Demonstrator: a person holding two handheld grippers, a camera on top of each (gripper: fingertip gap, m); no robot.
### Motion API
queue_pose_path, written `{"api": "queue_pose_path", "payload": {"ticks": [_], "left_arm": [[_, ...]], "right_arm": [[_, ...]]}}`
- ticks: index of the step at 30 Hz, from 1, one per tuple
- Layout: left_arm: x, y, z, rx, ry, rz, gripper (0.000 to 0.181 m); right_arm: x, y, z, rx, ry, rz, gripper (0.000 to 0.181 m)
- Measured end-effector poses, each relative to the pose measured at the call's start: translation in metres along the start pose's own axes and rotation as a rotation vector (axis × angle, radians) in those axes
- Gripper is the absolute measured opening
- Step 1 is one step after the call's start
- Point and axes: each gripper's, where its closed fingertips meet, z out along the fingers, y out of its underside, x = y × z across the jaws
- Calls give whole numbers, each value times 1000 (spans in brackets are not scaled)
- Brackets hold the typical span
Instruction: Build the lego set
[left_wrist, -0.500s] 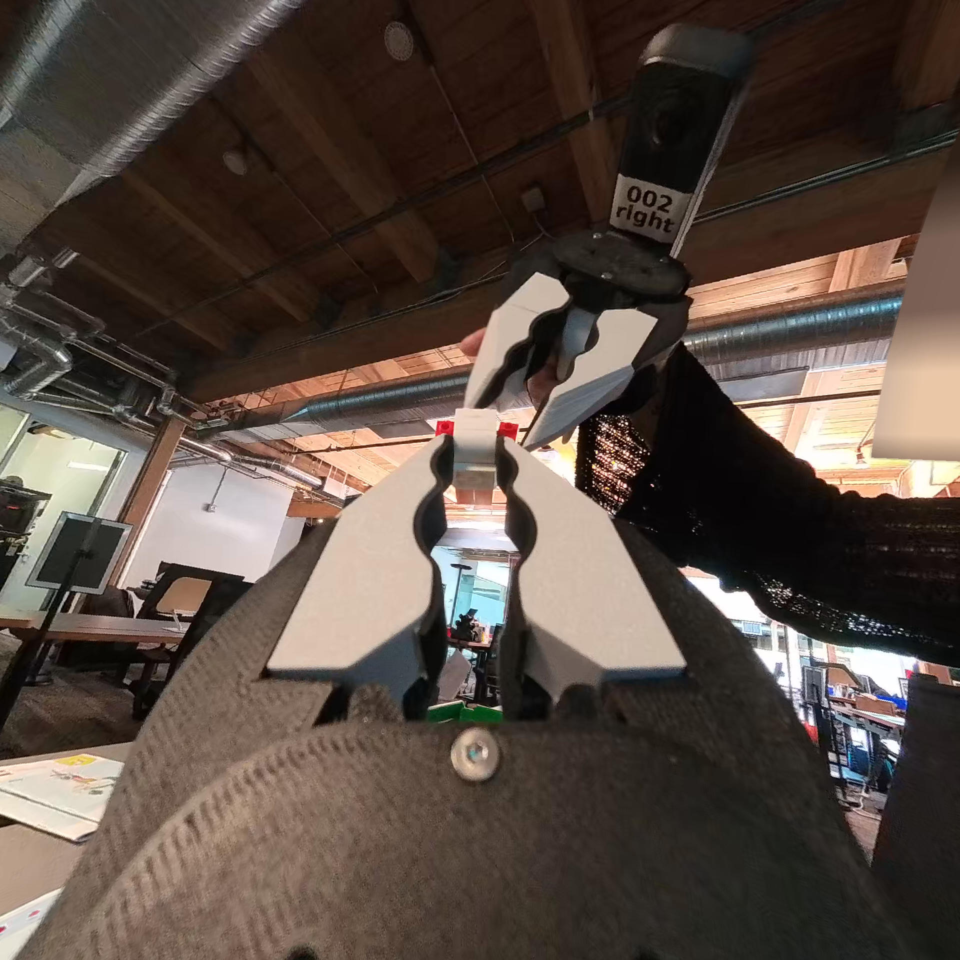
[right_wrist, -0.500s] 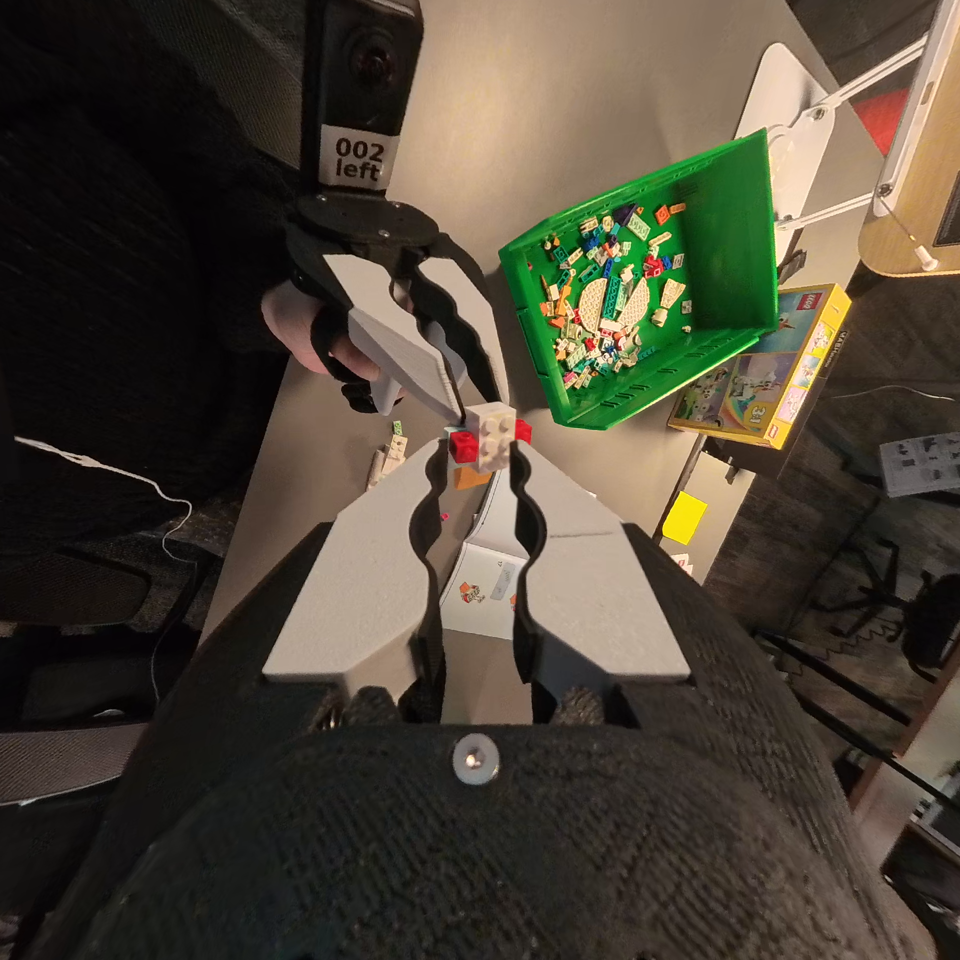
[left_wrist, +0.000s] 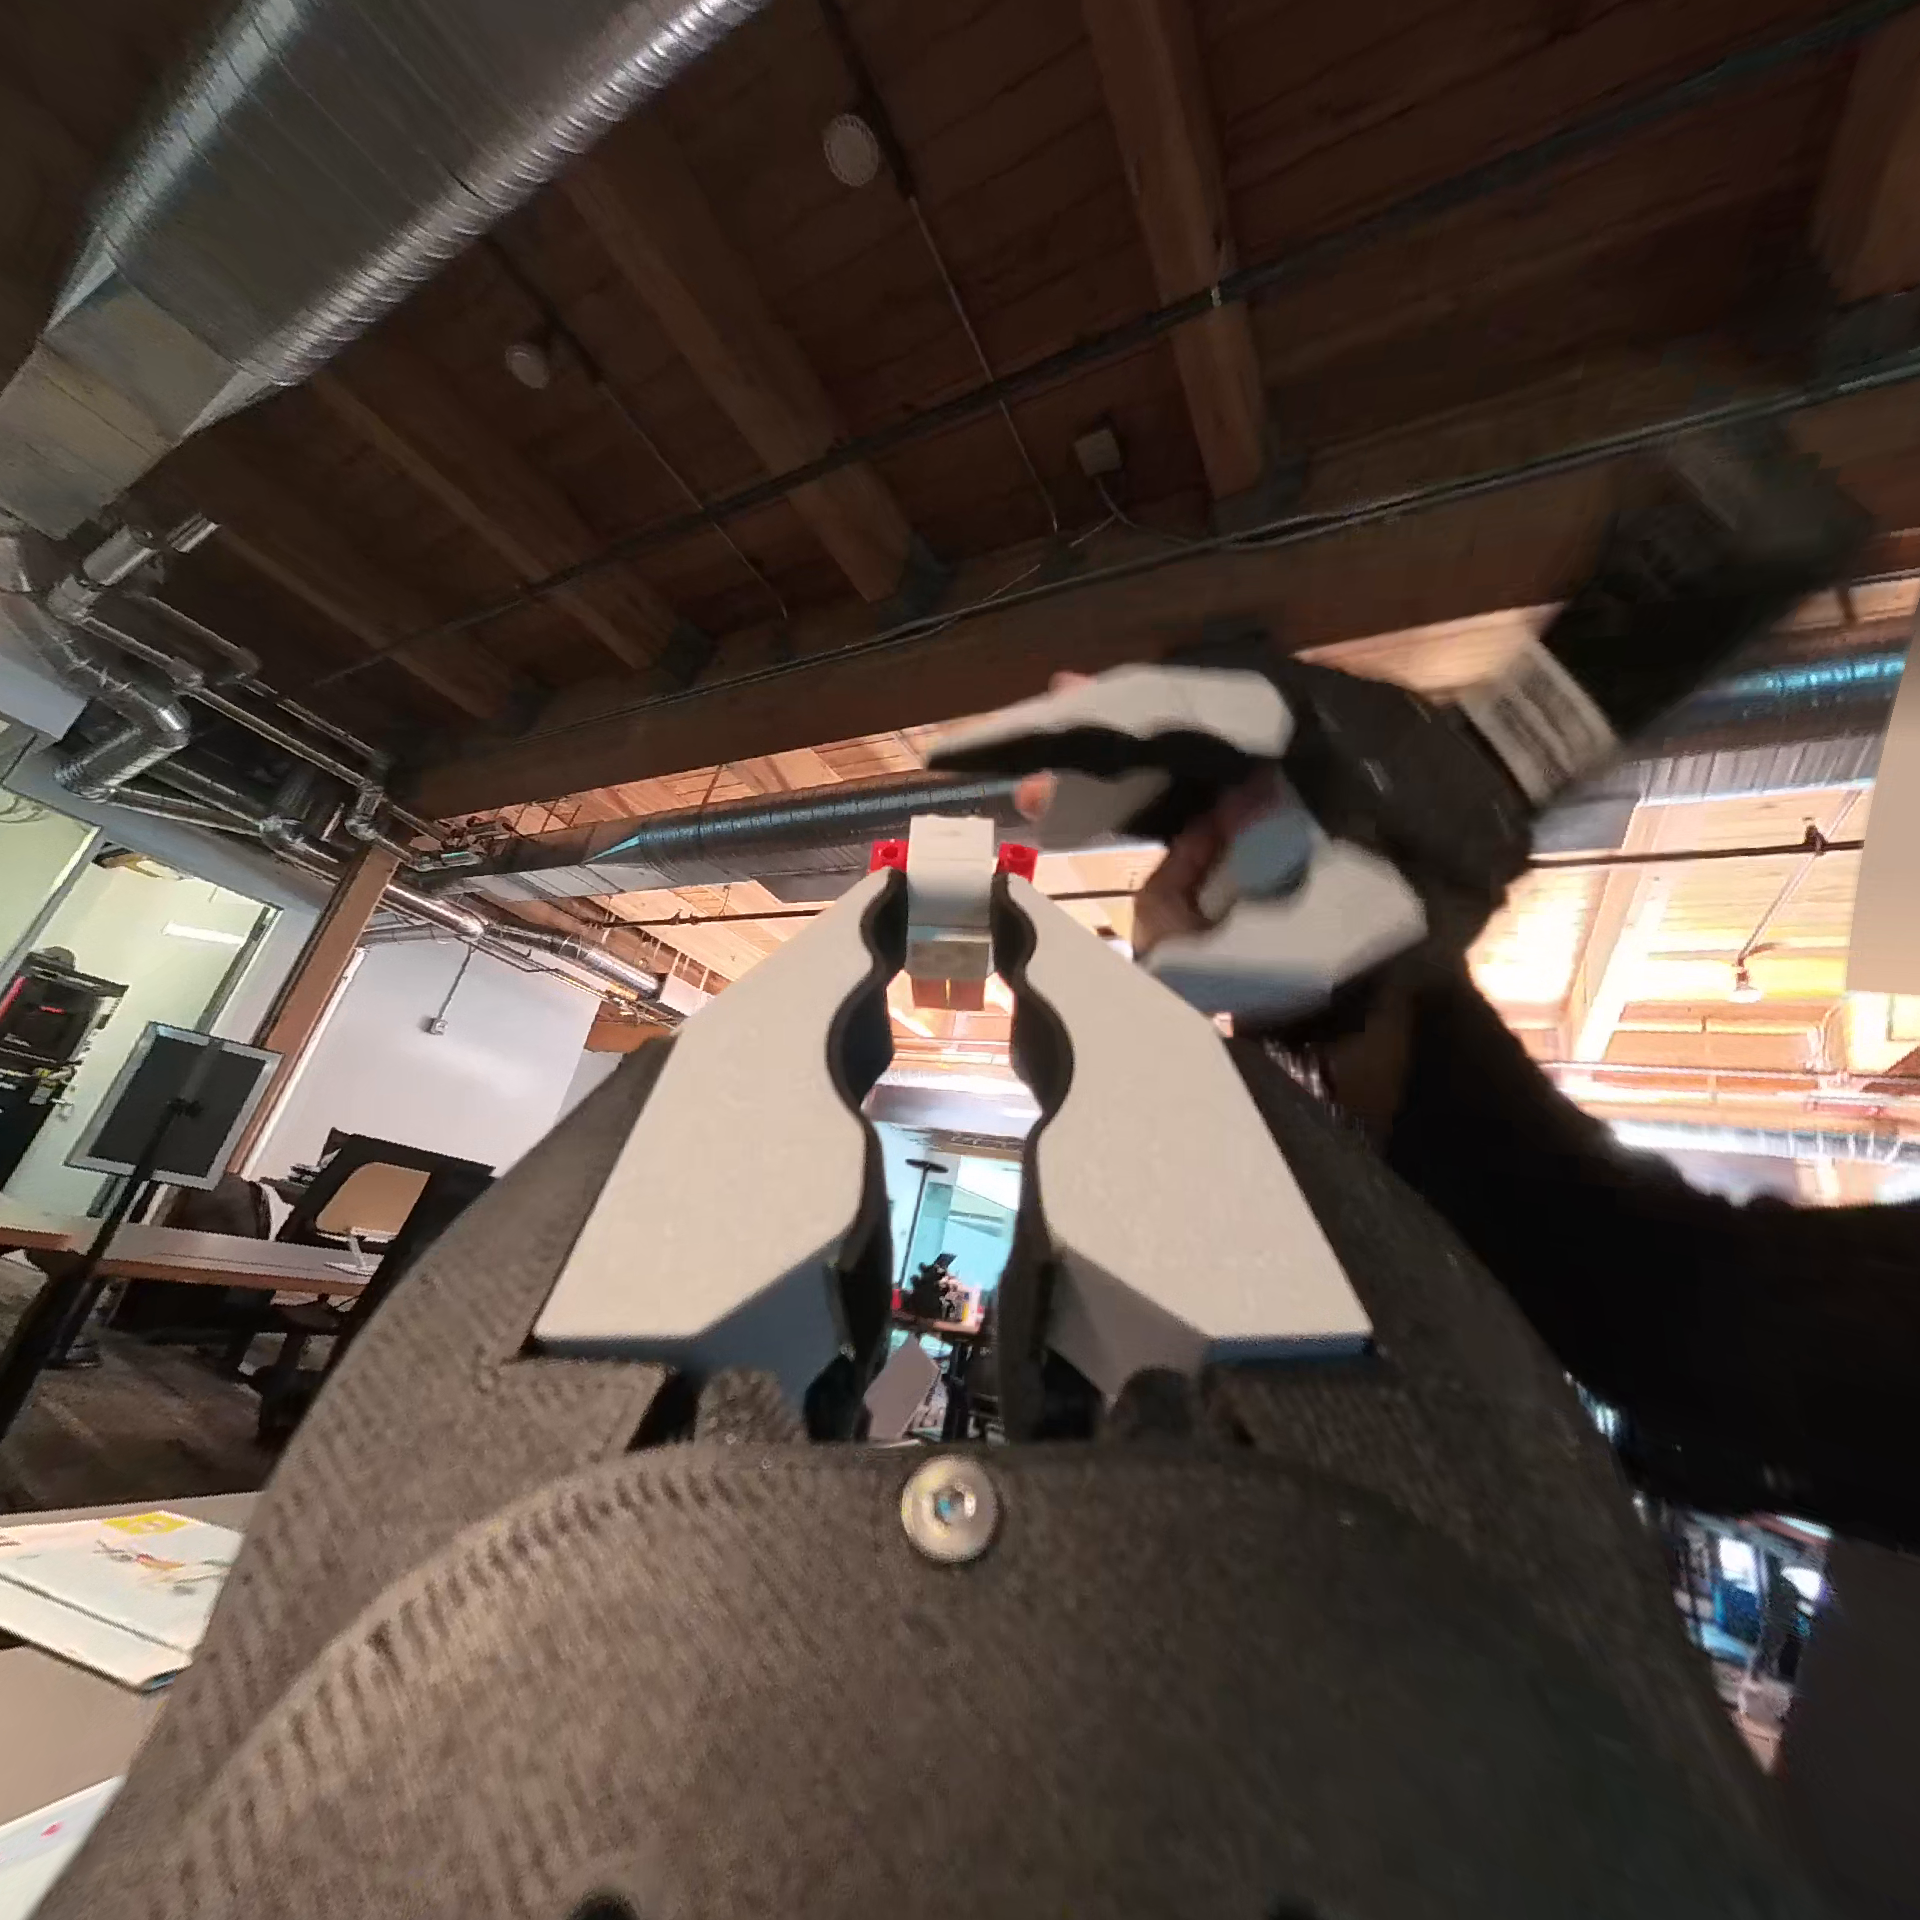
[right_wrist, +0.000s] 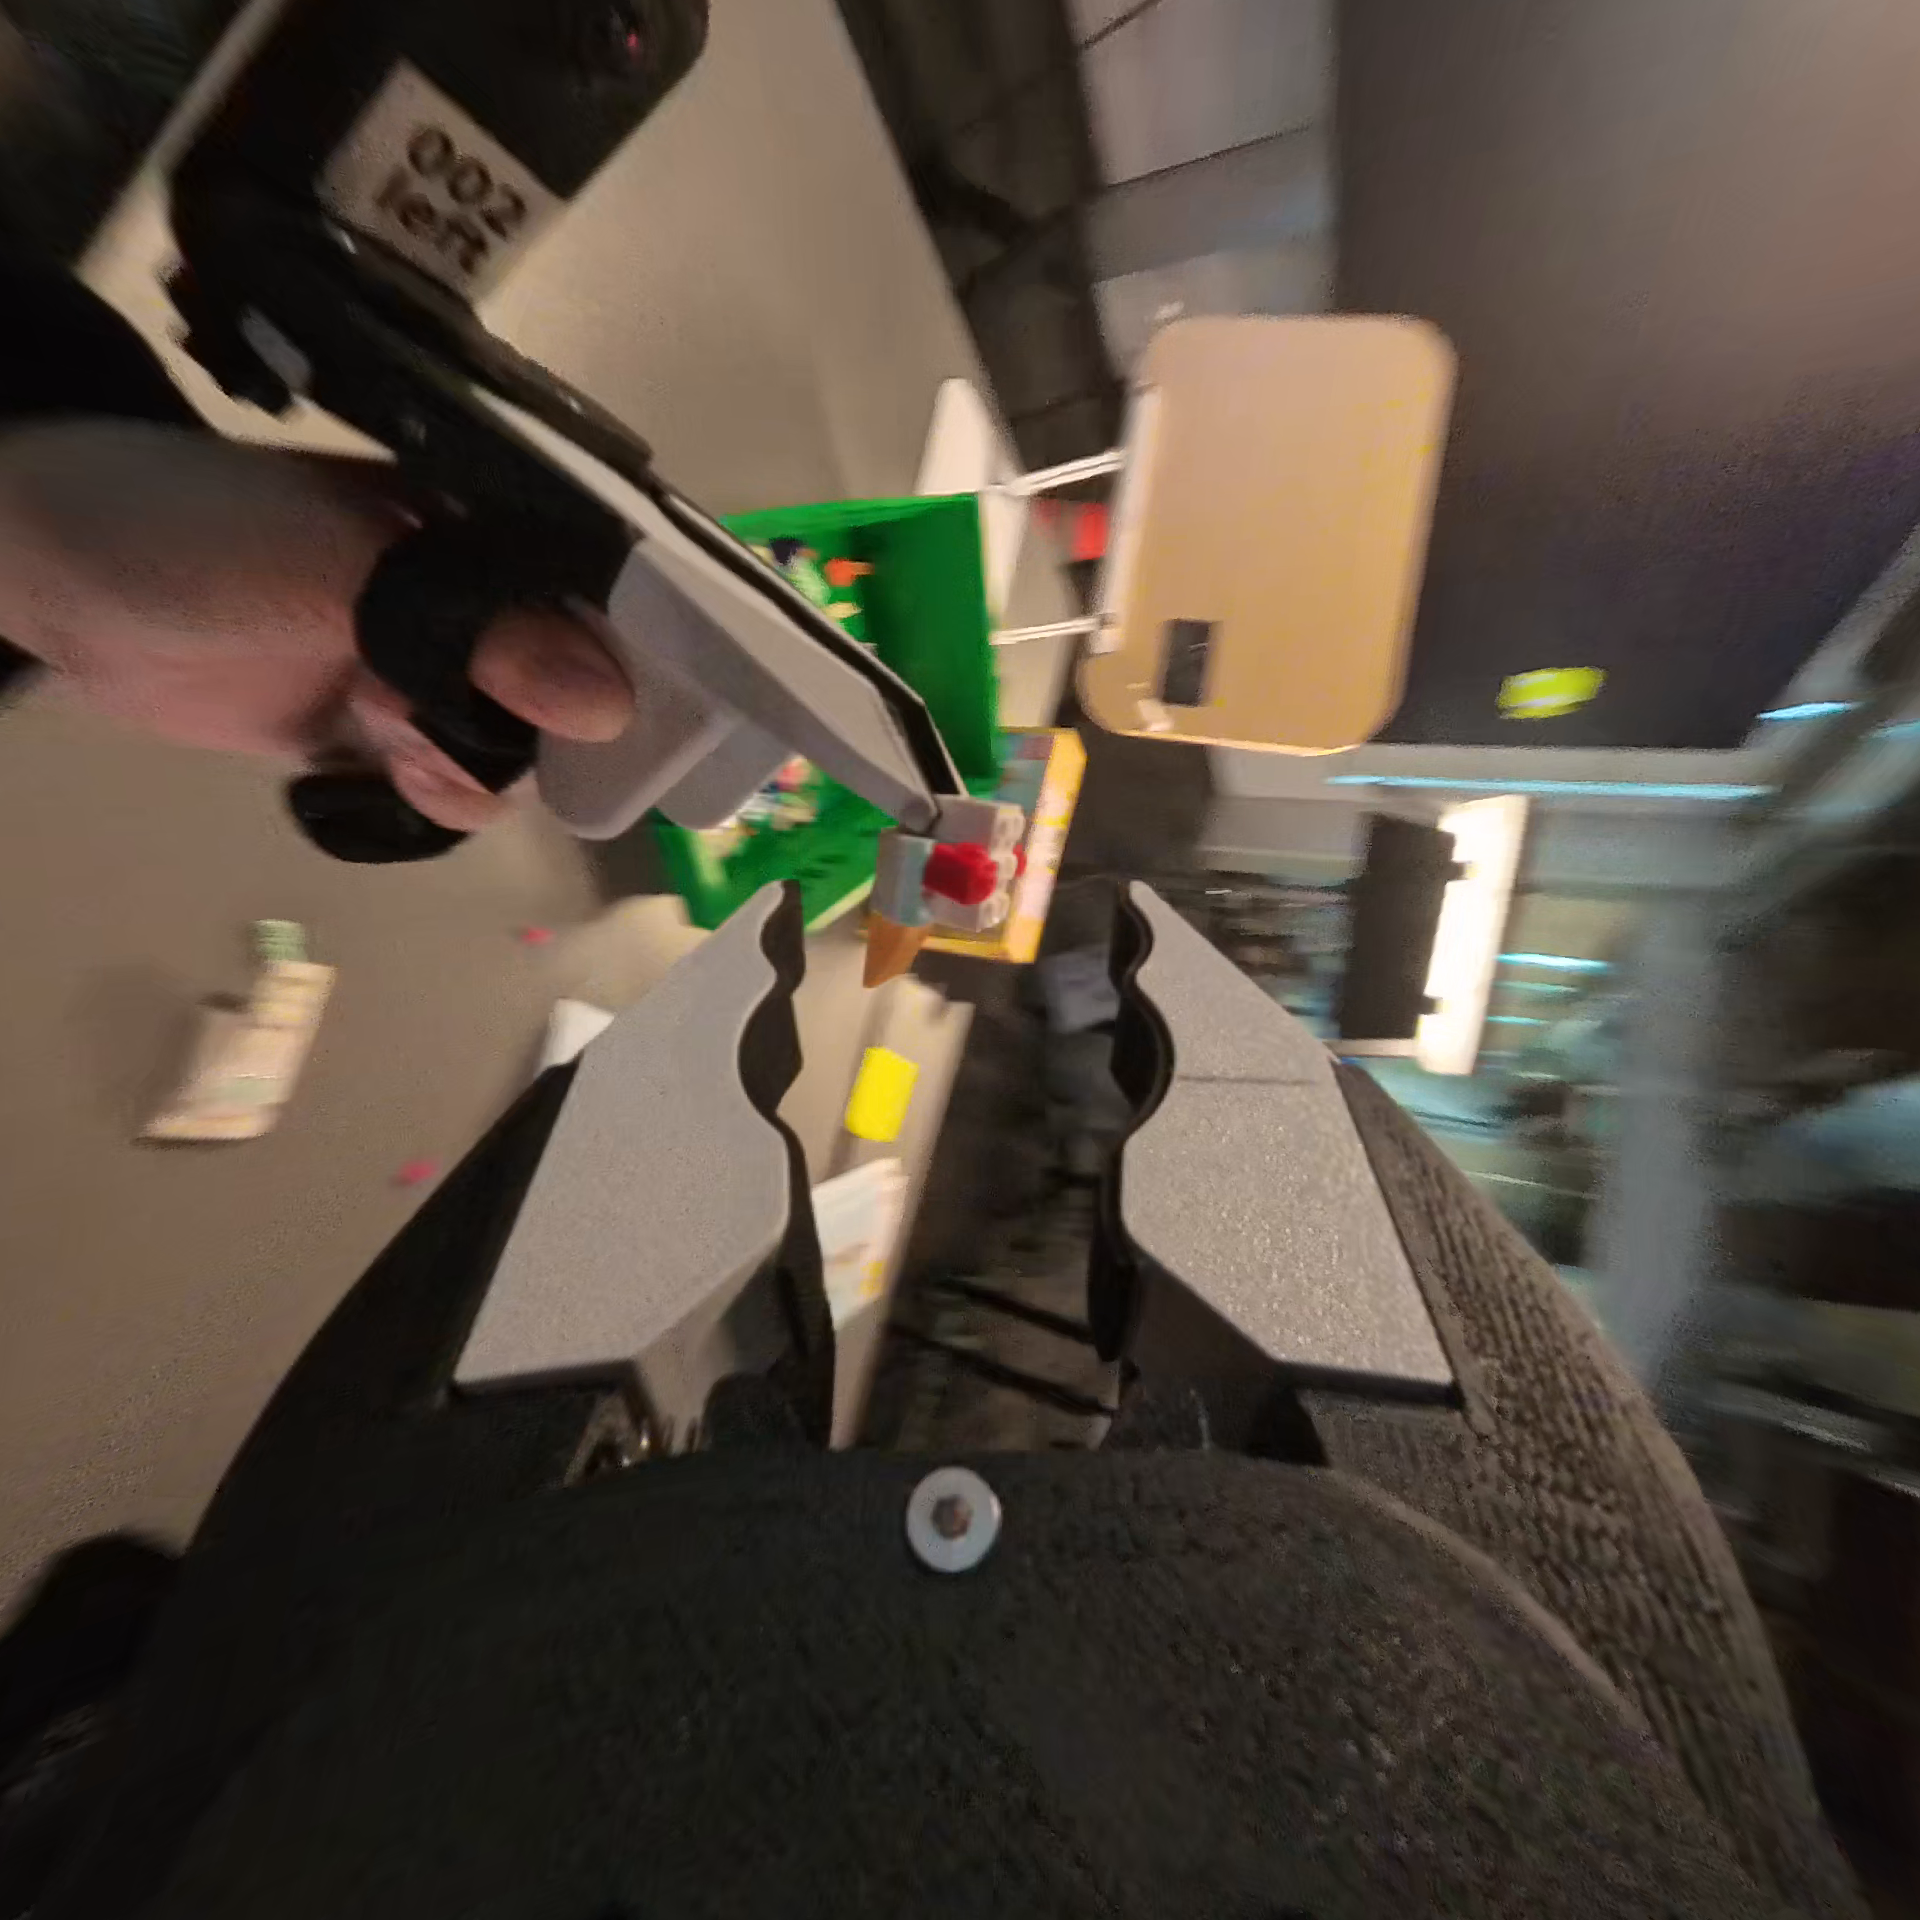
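Note:
My left gripper (left_wrist: 943, 896) is shut on a small lego assembly (left_wrist: 945, 857) of white bricks with red studs at both sides and an orange piece below, held up in the air. In the right wrist view the left gripper (right_wrist: 928, 818) pinches the assembly (right_wrist: 961, 873) by its top. My right gripper (right_wrist: 954, 912) is open and empty, its tips just short of the assembly and apart from it. In the left wrist view the right gripper (left_wrist: 1081, 842) is blurred, up and to the right of the assembly.
A green tray (right_wrist: 914, 582) of loose bricks stands on the grey table (right_wrist: 312, 1247), with the yellow lego box (right_wrist: 1051, 831) beside it. An instruction booklet (right_wrist: 857, 1216), a yellow note (right_wrist: 881, 1091) and a small packet (right_wrist: 244, 1039) lie on the table. A beige panel (right_wrist: 1268, 540) stands behind. Left and right tips are no more than a few centimetres apart.
My right gripper has opened, let go of the assembly and swung away to the right. The left gripper still holds the assembly.

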Motion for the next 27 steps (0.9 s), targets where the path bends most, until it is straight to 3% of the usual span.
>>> {"api": "queue_pose_path", "payload": {"ticks": [3,7,27], "left_arm": [[-1,-1,0,5,4,-35,15],[-2,-1,0,8,6,-76,15],[0,2,2,-13,23,-90,15]], "right_arm": [[-3,-4,-1,-5,250,-183,43],[-3,-8,-4,-7,387,-237,40],[-3,-2,-2,-56,460,-375,27]]}}
